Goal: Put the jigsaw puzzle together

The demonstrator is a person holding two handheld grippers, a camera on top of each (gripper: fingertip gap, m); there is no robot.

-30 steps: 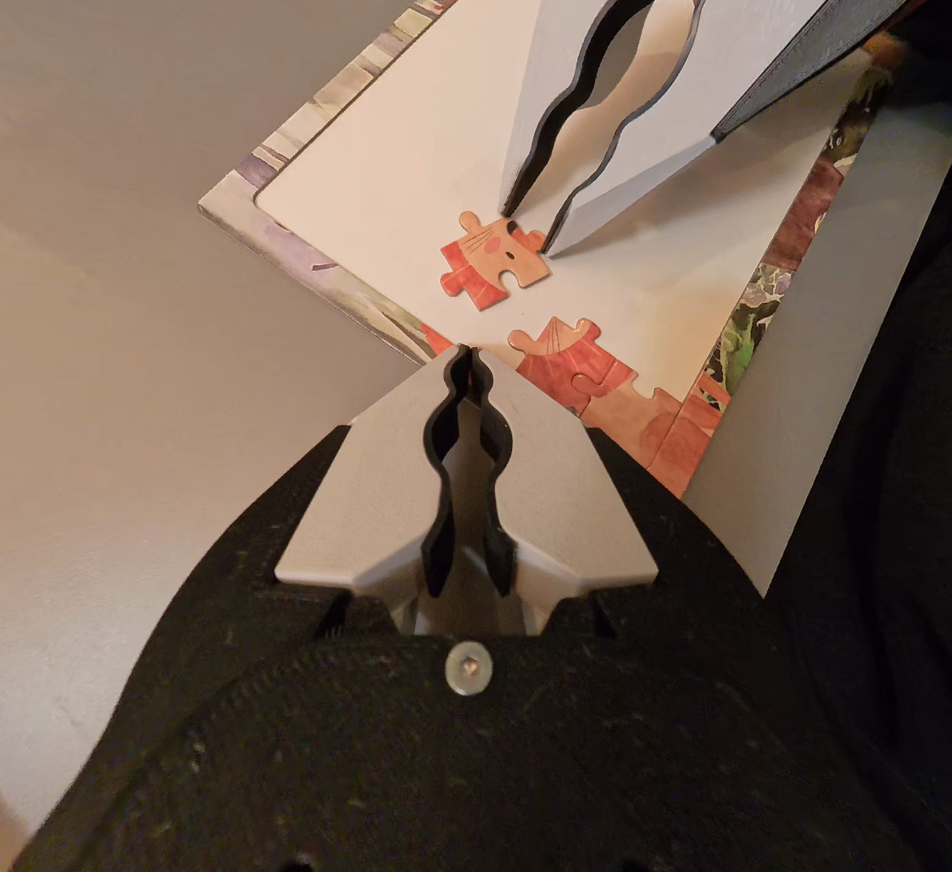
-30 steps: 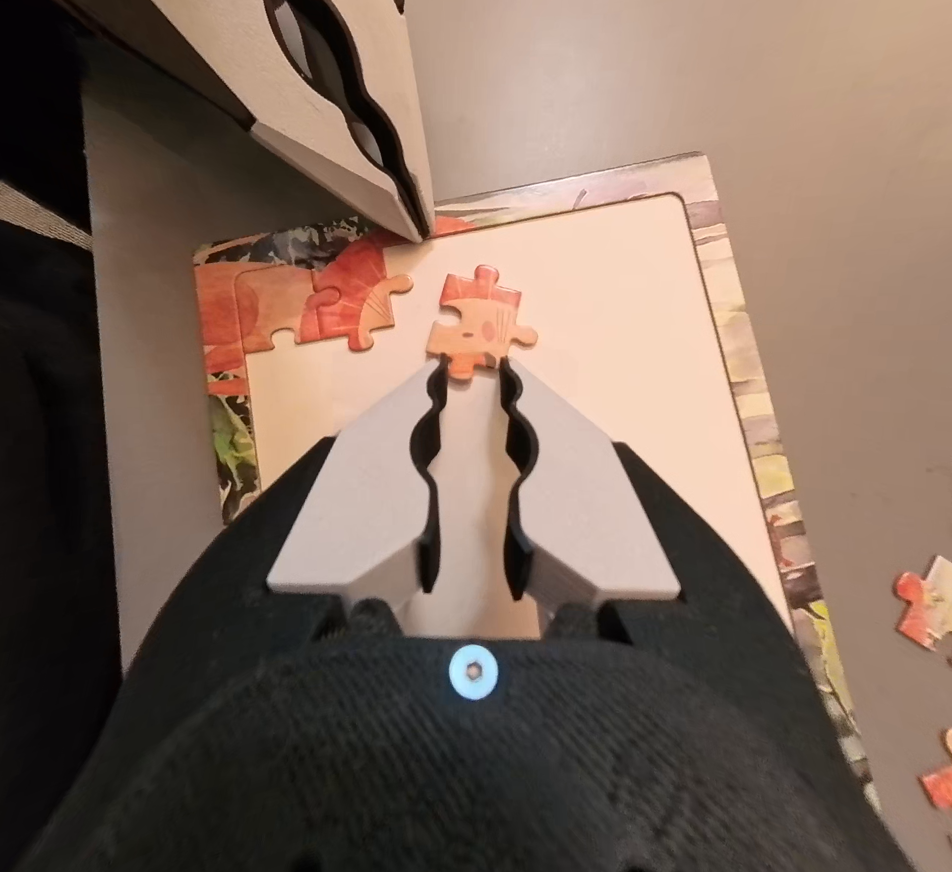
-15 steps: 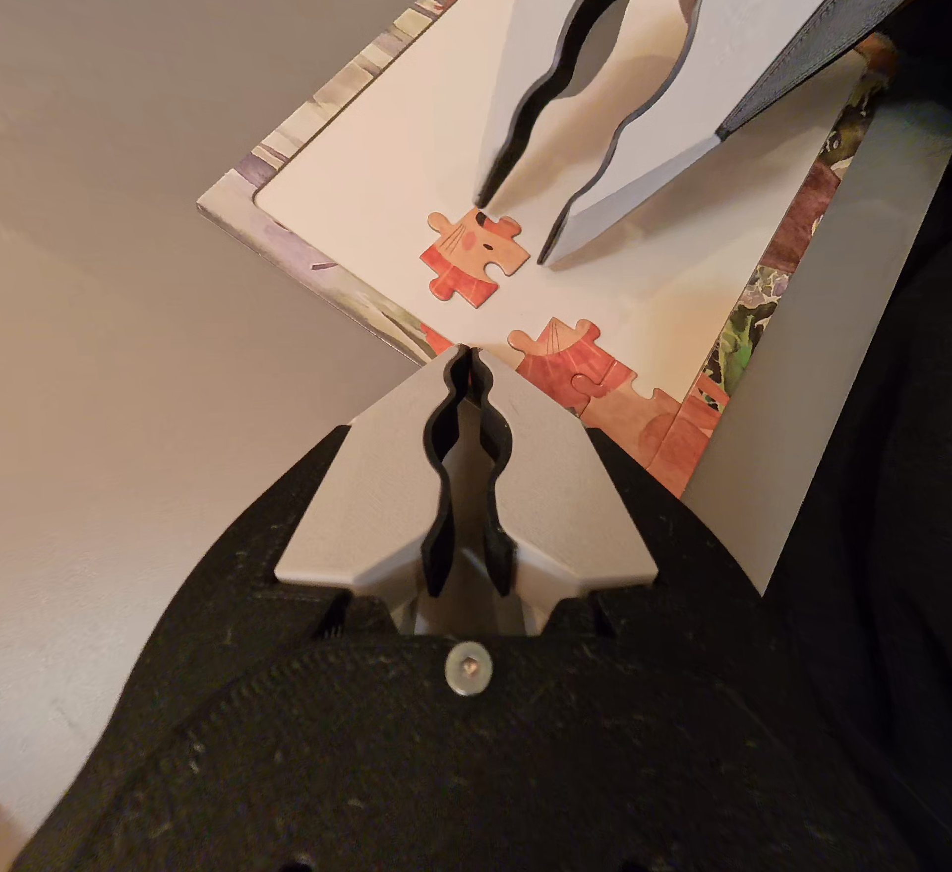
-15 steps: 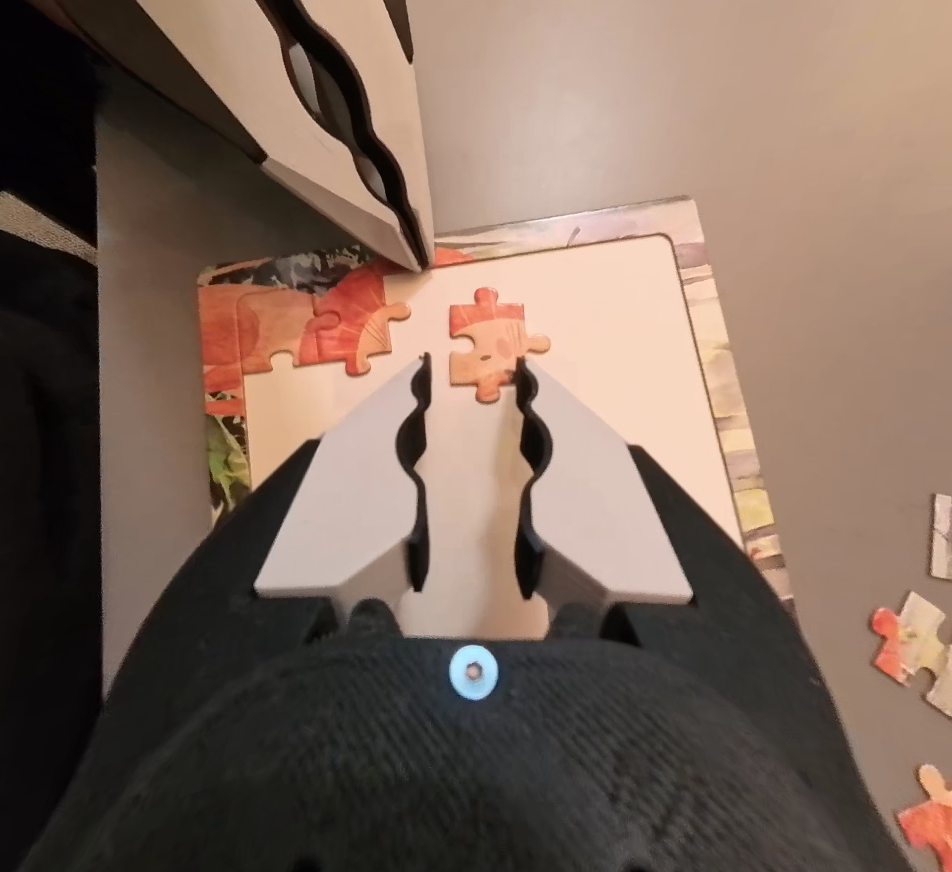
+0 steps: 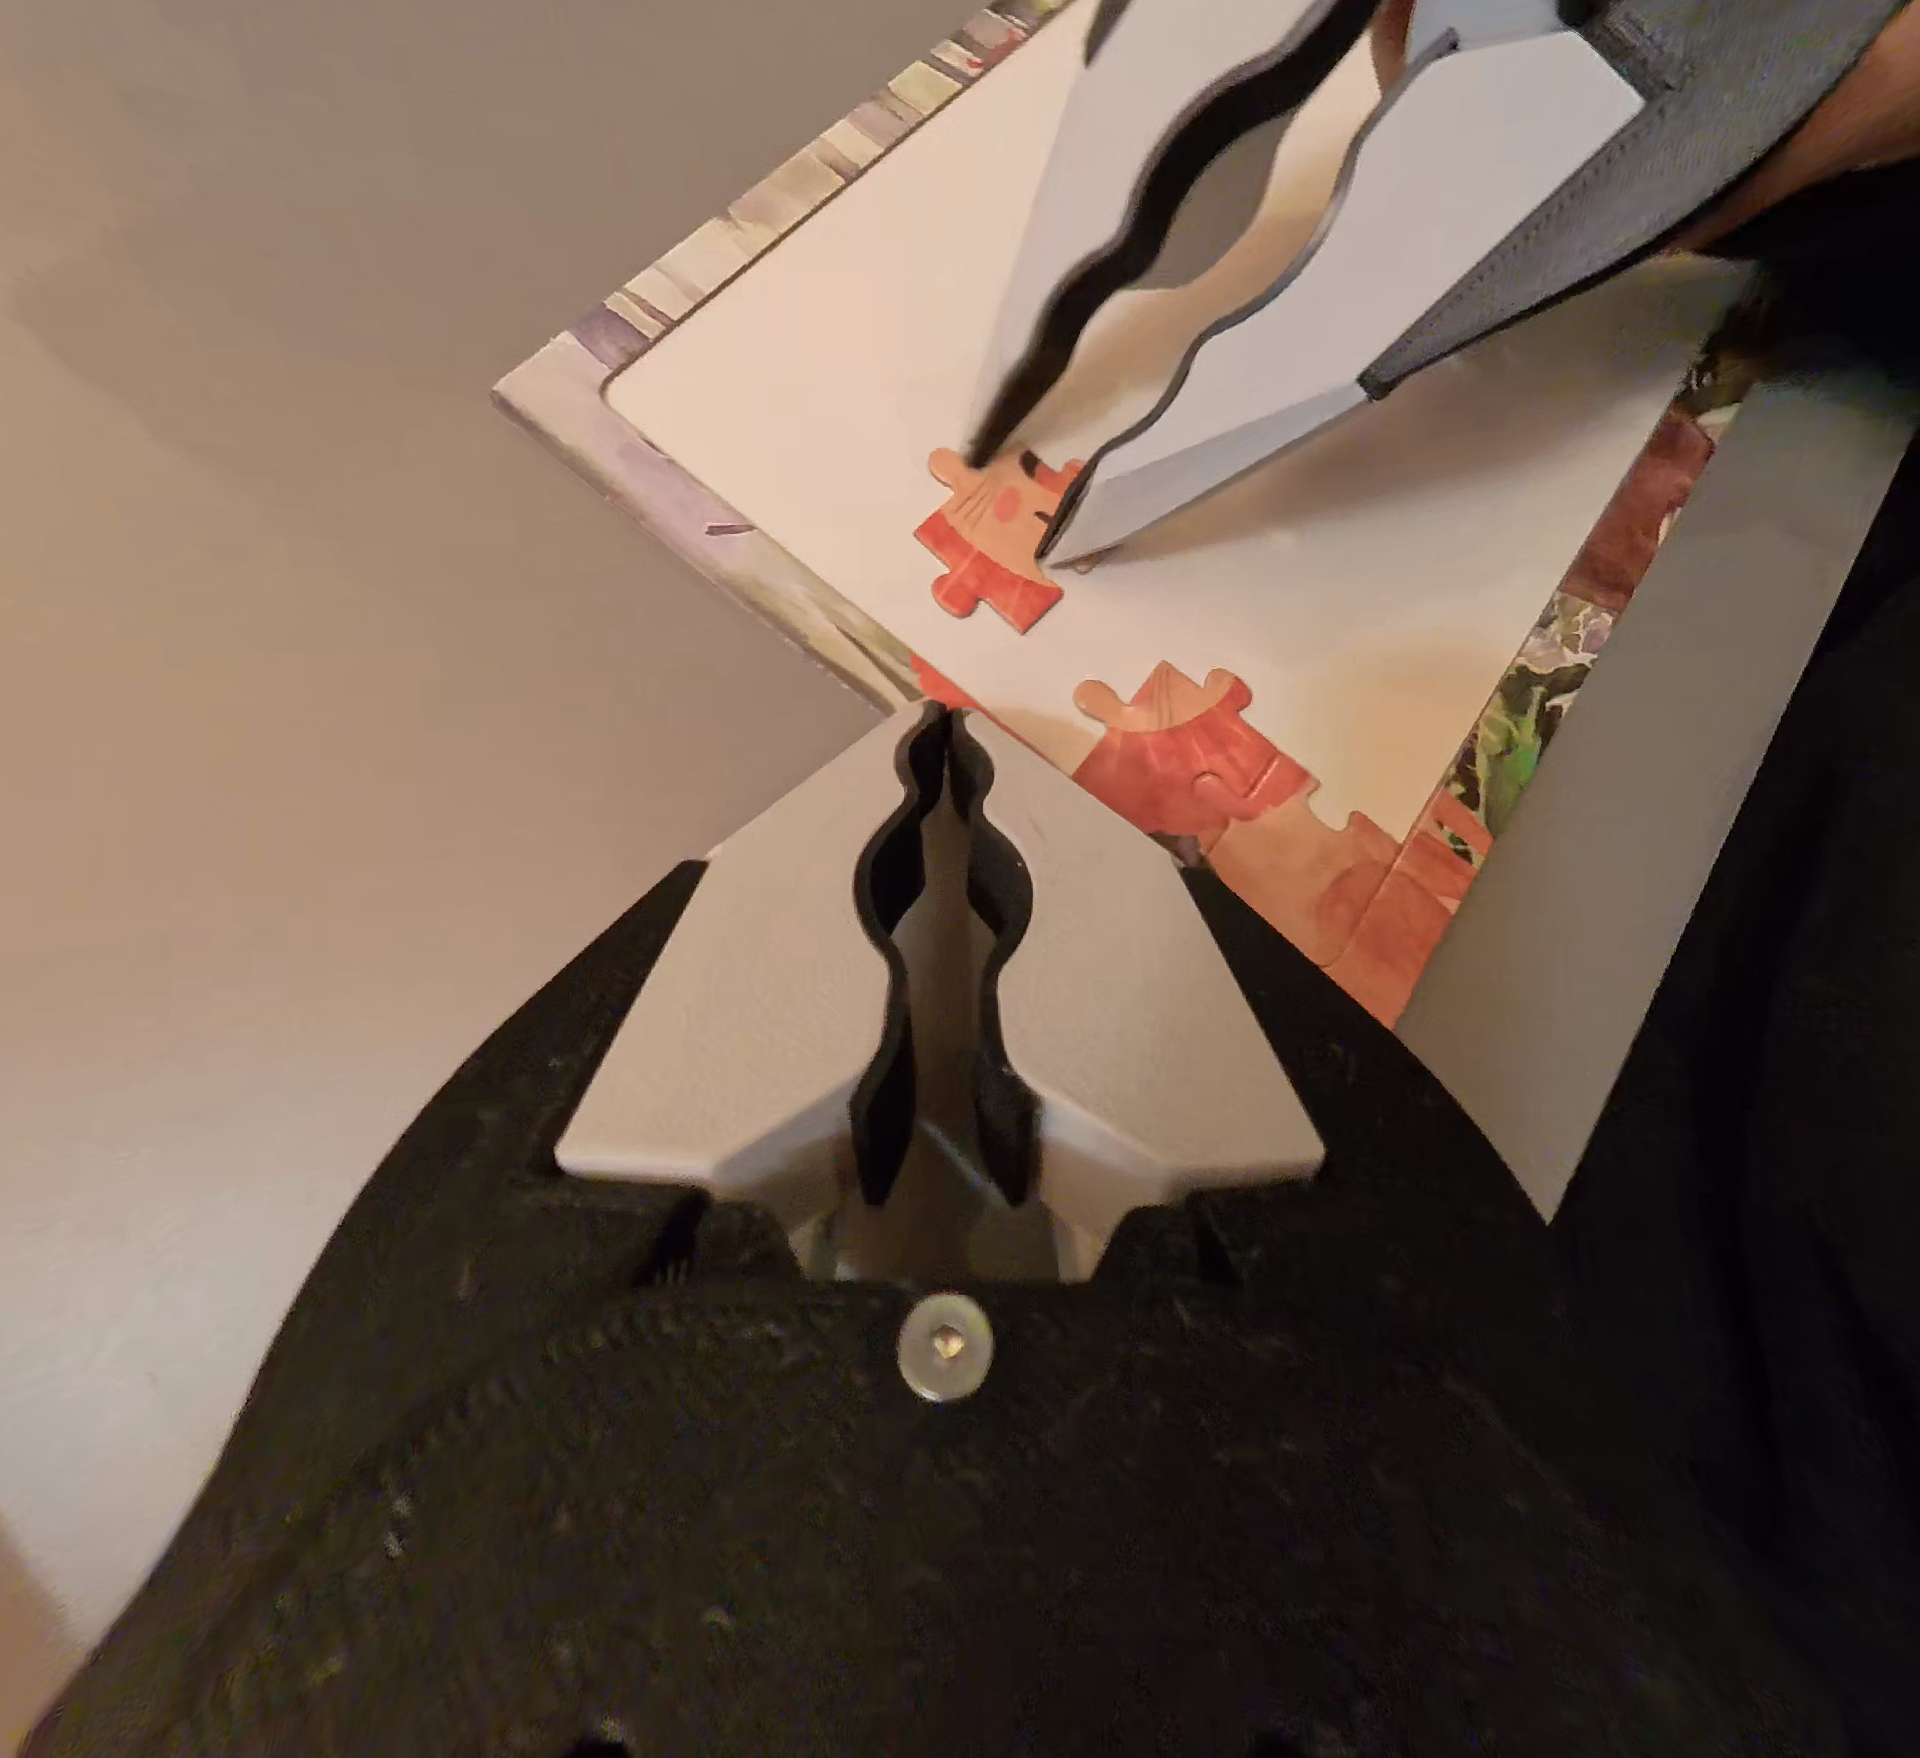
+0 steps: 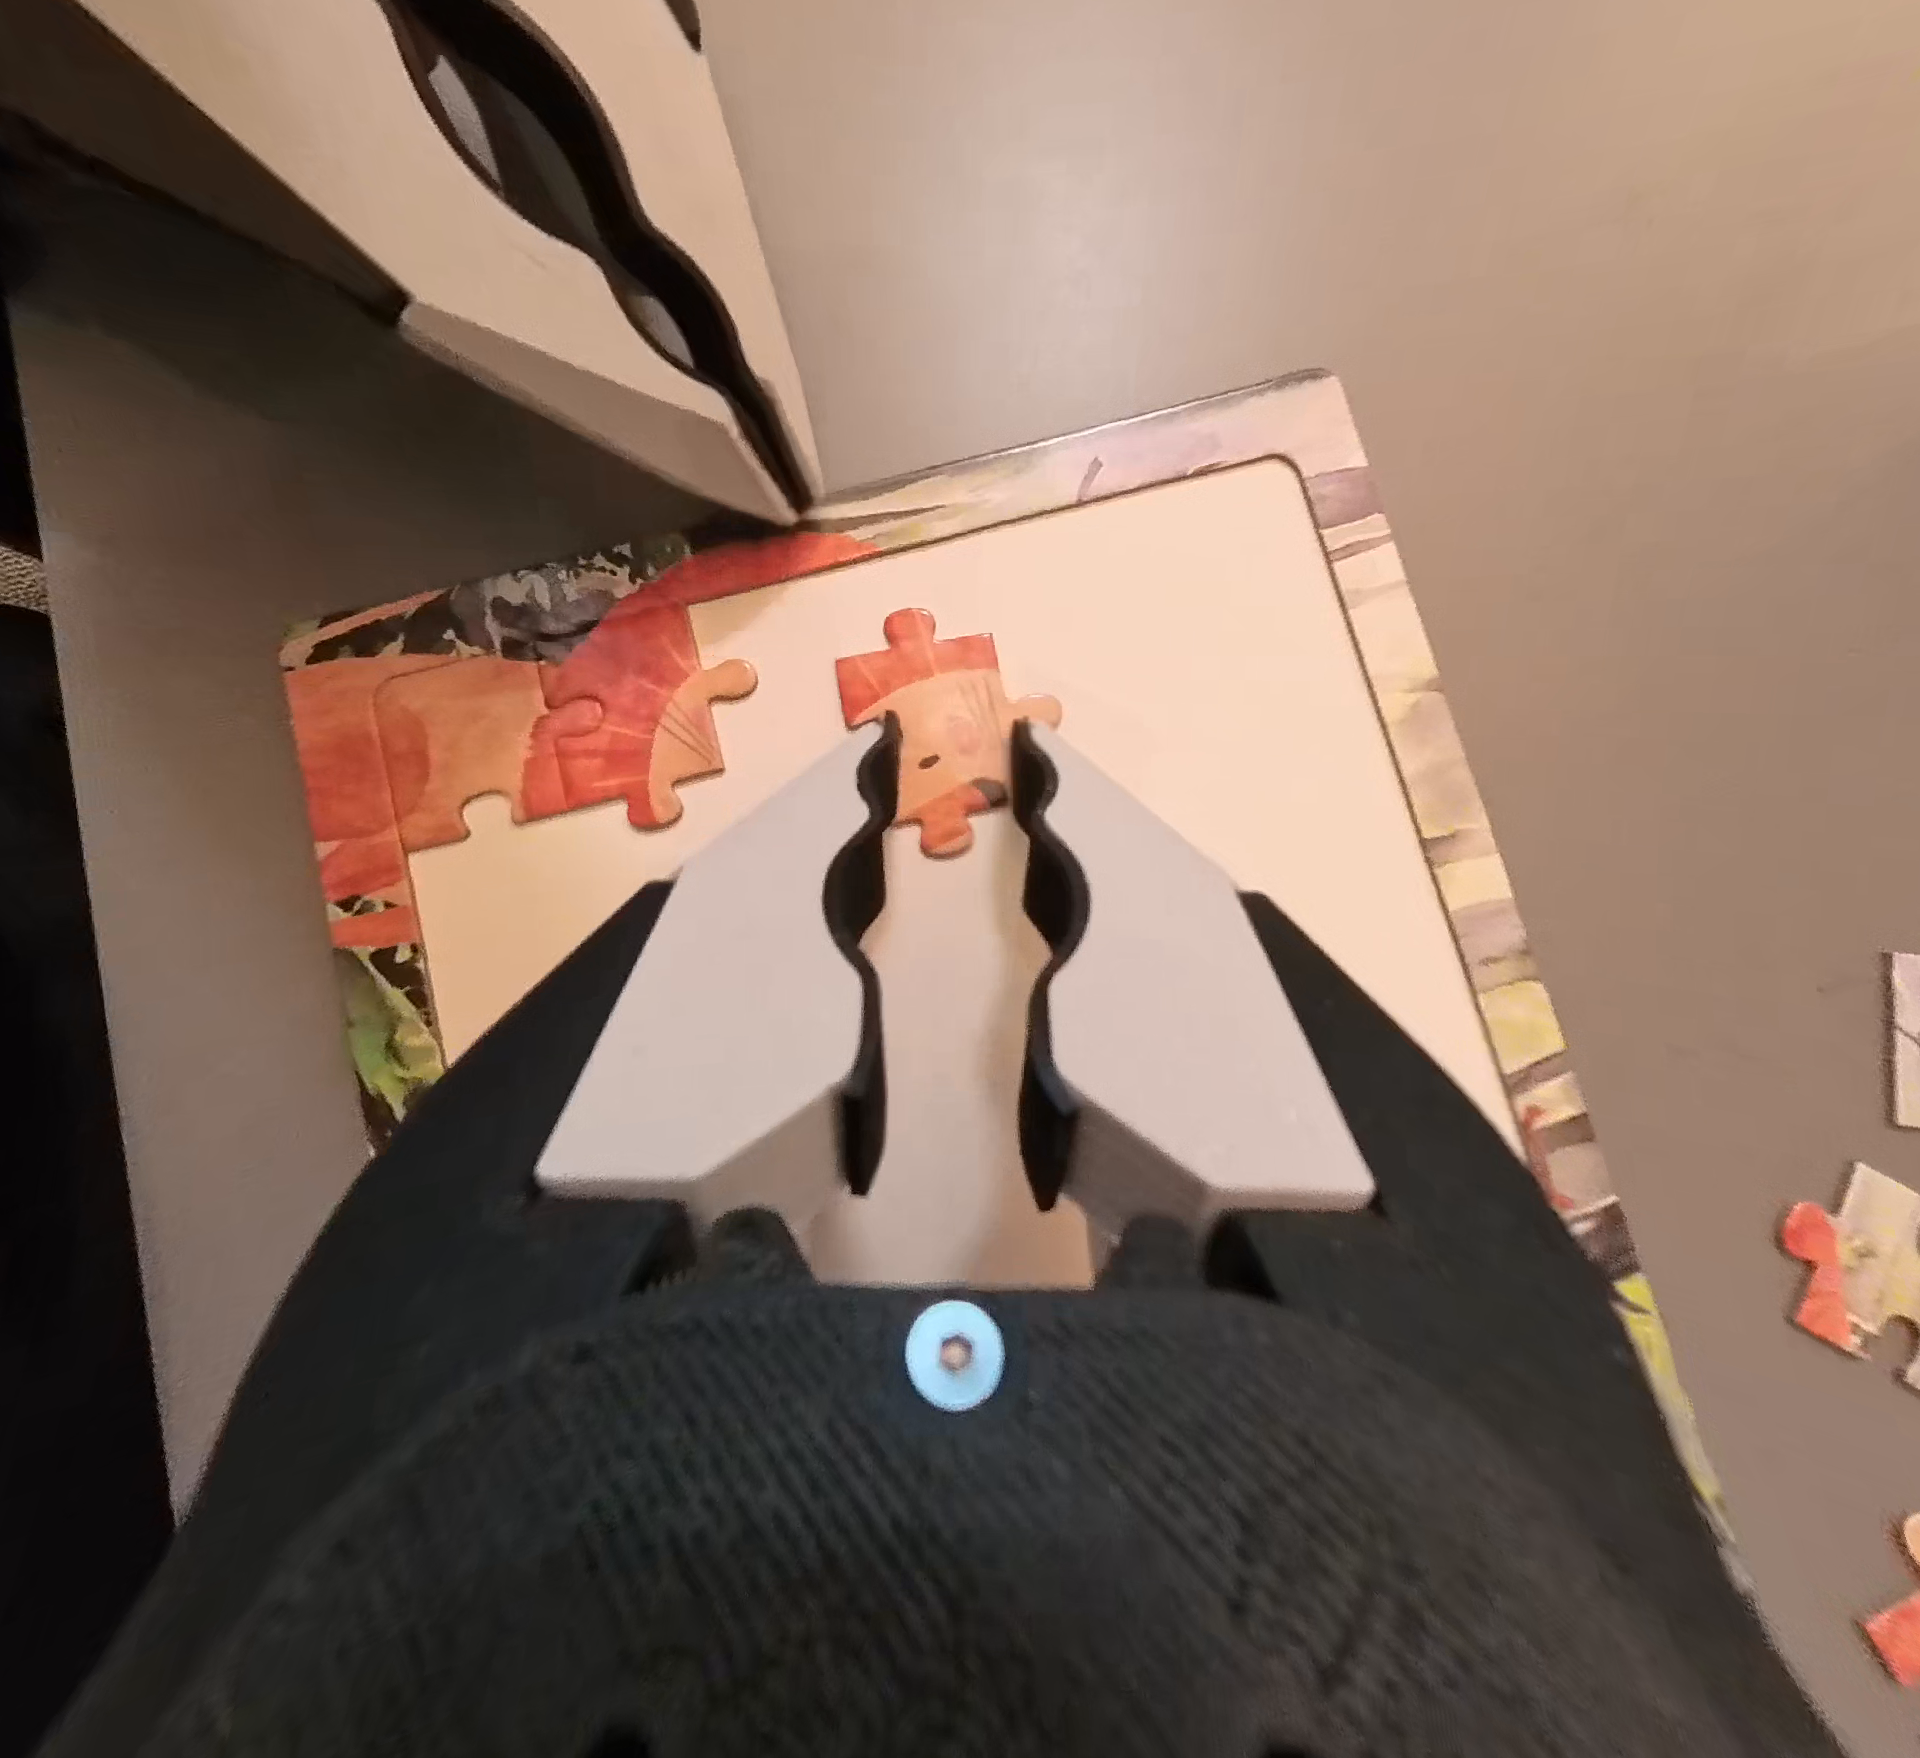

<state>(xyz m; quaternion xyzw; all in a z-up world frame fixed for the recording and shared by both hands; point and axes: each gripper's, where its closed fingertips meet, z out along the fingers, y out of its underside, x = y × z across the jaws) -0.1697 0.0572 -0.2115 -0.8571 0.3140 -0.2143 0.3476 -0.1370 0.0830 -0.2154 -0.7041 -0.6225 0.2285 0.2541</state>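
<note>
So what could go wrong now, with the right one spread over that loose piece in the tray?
The right hand-held gripper stands open, fingertips on the loose piece, which lies flat on the tray. Closing could skid it rather than lift it. It also sits apart from the joined pieces, so it may go in askew. The shut left hand-held gripper rests on the tray border, crowding that corner.

Loose pieces (image 6: 1860, 1282) cut off at frame edges; tray (image 6: 1382, 628) near side hidden behind right gripper (image 6: 956, 732).

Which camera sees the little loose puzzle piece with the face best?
The left wrist view: the loose piece lies nearly whole on the tray, between the right gripper fingertips. In the right wrist view those fingers hide its sides.
</note>
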